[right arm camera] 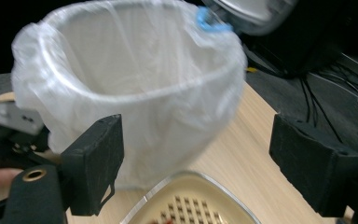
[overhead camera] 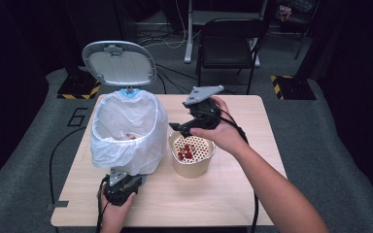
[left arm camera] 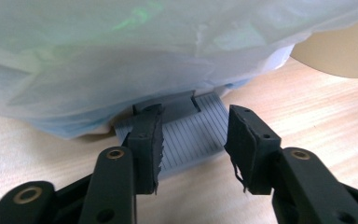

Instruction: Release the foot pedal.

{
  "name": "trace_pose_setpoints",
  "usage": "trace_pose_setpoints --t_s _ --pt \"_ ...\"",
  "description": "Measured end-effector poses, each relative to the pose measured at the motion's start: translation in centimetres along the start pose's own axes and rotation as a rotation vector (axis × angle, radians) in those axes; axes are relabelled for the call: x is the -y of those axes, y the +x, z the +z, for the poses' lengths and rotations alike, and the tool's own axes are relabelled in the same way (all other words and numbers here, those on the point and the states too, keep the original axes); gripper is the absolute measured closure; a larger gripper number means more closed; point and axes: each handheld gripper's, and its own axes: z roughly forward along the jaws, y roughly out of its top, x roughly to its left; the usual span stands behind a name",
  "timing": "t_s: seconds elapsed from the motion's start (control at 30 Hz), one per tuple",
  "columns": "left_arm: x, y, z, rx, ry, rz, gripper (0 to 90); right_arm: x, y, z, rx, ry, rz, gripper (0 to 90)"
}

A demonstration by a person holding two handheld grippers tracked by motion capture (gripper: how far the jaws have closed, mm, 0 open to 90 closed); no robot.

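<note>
A wooden counter (overhead camera: 223, 204) carries a pedal bin (overhead camera: 126, 133) lined with a thin white bag (overhead camera: 104, 145), its lid (overhead camera: 120, 63) standing raised at the back, and just beside it on the right a cream basket (overhead camera: 192, 160) with a perforated insert holding a few small red pieces (overhead camera: 185, 151). The bin is judged light and easily tipped or slid; its liner is soft, slippery film that would give no firm purchase, so it is best worked by the ribbed grey pedal (left arm camera: 191, 135) at its base, which looks stiff and grooved against slipping. The basket appears to be rigid, light plastic; its rim (right arm camera: 186, 179) is judged the soundest place to be taken, and it should be kept level, since the loose contents would roll. The left tool (left arm camera: 193, 149) is seen at the near foot of the bin with its jaws parted on either side of the pedal, nothing pinched. The right tool (overhead camera: 182, 127) is held above the basket's far-left rim, jaws wide apart and empty.
</note>
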Motion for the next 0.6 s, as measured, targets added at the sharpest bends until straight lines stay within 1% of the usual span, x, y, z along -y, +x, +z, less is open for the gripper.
trace_pose_setpoints --t_s 0.03,0.07,0.1,0.13,0.17,0.2,0.23,0.27,0.3,0.33,0.37,0.4,0.43,0.47,0.5,0.53,0.57,0.6 --pt "0.0 0.0 0.0 0.000 0.000 0.000 54.1 0.0 0.0 0.0 0.000 0.000 0.000 17.6" --pt "-0.2 0.3 -0.3 0.024 0.013 0.002 54.1 0.7 -0.4 -0.4 0.011 -0.001 0.011 17.6" --pt "-0.3 0.4 -0.4 0.023 0.013 -0.009 52.4 1.4 -0.7 -0.9 0.029 0.001 0.027 17.6" --pt "-0.6 0.5 -0.7 0.028 0.023 -0.023 48.3 2.5 -1.0 -1.6 0.046 -0.006 0.050 17.7" --pt "-0.7 0.6 -0.8 0.023 0.029 -0.027 48.3 2.5 -1.0 -1.6 0.046 -0.006 0.050 17.7" --pt "-1.1 0.7 -1.1 0.018 0.034 -0.058 47.1 3.3 -1.2 -2.1 0.062 -0.006 0.069 17.8" --pt "-1.1 0.7 -1.1 0.018 0.034 -0.058 46.2 3.3 -1.2 -2.1 0.062 -0.006 0.069 17.8" --pt "-1.3 1.0 -1.4 0.014 0.036 -0.031 46.2 3.7 -1.3 -2.3 0.073 -0.004 0.075 17.8" --pt "-1.5 1.2 -1.6 -0.002 0.040 -0.016 45.5 4.2 -1.4 -2.5 0.079 -0.003 0.083 17.8" --pt "-1.8 1.1 -2.0 0.015 0.054 -0.040 44.2 4.8 -1.5 -2.8 0.083 0.002 0.082 17.8" --pt "-1.8 1.1 -2.0 0.015 0.054 -0.040 44.2 4.8 -1.5 -2.8 0.083 0.002 0.082 17.8" --pt "-1.9 0.8 -2.3 -0.008 0.054 -0.080 44.2 5.1 -1.6 -2.9 0.087 0.004 0.078 17.8" --pt "-2.0 1.2 -2.5 -0.006 0.046 -0.038 43.5 5.5 -1.6 -3.1 0.092 0.007 0.081 17.8" --pt "-2.1 1.4 -2.8 0.002 0.047 -0.031 43.1 5.8 -1.5 -3.3 0.100 0.009 0.085 17.8" --pt "-2.1 1.3 -3.0 0.008 0.057 -0.062 43.1 6.4 -1.5 -3.7 0.107 0.002 0.089 18.1" --pt "-2.2 2.0 -3.3 0.004 0.053 -0.005 43.1 6.4 -1.5 -3.7 0.107 0.002 0.089 18.1" --pt "-2.2 2.3 -3.6 -0.001 0.062 0.016 43.1 6.8 -1.5 -3.9 0.111 0.003 0.095 18.2" --pt "-2.2 2.6 -3.8 0.001 0.062 0.021 42.9 7.2 -1.5 -4.0 0.122 0.004 0.090 18.2"
